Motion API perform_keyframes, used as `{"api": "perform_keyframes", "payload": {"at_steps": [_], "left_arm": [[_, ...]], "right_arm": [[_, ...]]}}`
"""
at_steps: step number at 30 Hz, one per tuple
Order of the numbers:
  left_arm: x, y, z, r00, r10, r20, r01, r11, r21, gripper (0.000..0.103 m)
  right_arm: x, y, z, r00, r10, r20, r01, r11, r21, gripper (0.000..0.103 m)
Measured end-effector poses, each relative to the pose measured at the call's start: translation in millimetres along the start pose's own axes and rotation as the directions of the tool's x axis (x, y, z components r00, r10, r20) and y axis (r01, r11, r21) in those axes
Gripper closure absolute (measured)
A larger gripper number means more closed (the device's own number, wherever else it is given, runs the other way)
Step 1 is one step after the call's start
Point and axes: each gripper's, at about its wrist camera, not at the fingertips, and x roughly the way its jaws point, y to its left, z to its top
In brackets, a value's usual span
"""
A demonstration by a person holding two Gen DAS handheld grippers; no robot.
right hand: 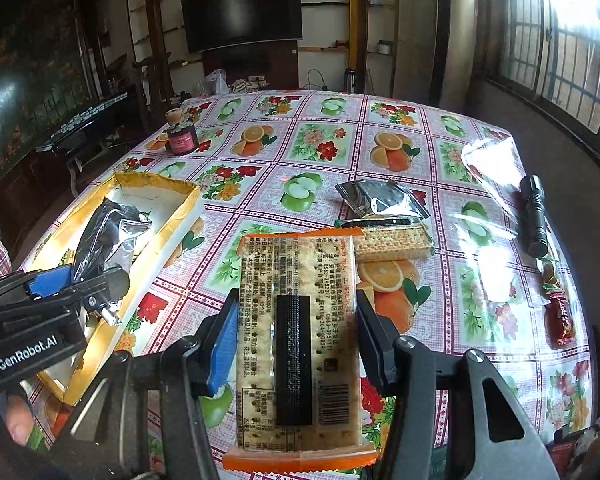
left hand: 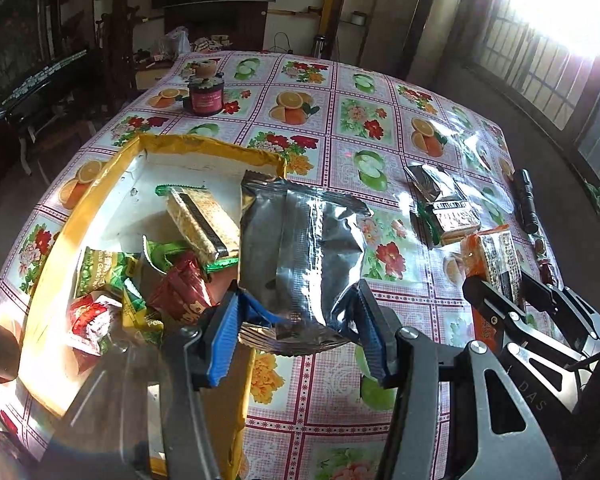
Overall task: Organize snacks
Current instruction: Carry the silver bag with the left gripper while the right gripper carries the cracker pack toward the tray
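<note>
Spread over the desk, a fruit-and-flower oilcloth (right hand: 332,144). At its far left, a dark jar (right hand: 182,139) with a pink label — near the right edge, a black flashlight (right hand: 535,216). Beyond, a wall-mounted television (right hand: 242,14), dark; barred windows (right hand: 556,44) glaring on the right.

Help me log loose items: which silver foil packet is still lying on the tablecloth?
The smaller silver packet beyond the green-edged cracker pack lies there, ungripped. The larger silver packet is clamped in the left gripper by the yellow box.

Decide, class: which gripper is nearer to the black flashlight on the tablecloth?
Right. The right gripper, shut on an orange-edged cracker pack, is on the flashlight's side of the table. The left gripper holds a silver packet over the yellow box, farther away.
</note>
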Motion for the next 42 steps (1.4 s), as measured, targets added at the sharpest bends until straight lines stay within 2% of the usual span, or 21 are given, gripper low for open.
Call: {"api": "perform_keyframes", "payload": {"at_steps": [4, 10, 18, 34, 42], "left_arm": [[5.2, 16.0, 23.1, 0.997, -0.071, -0.017, 0.071, 0.997, 0.006, 0.048], [-5.1, 41.6, 47.6, 0.999, -0.025, 0.028, 0.025, 1.000, 0.008, 0.048], [1.8, 50.3, 40.1, 0.999, -0.031, 0.016, 0.031, 1.000, 0.005, 0.048], [7.4, 39.1, 29.5, 0.999, -0.054, -0.001, 0.054, 0.998, 0.024, 0.048], [1.7, 25.7, 8.1, 0.997, -0.075, -0.014, 0.076, 0.996, 0.044, 0.048]], "right_arm": [[3.4, -0.1, 6.2, 1.000, 0.006, -0.003, -0.006, 1.000, 0.001, 0.050], [-1.7, 5.6, 12.8, 1.000, 0.014, 0.019, -0.014, 1.000, -0.004, 0.050], [4.3, 8.0, 9.0, 1.000, 0.020, -0.005, -0.020, 1.000, -0.009, 0.050], [7.9, 4.4, 7.4, 1.000, -0.001, -0.016, 0.001, 1.000, -0.011, 0.050], [41.9, -10.5, 51.0, 0.994, -0.109, -0.021, 0.109, 0.994, 0.002, 0.050]]}}
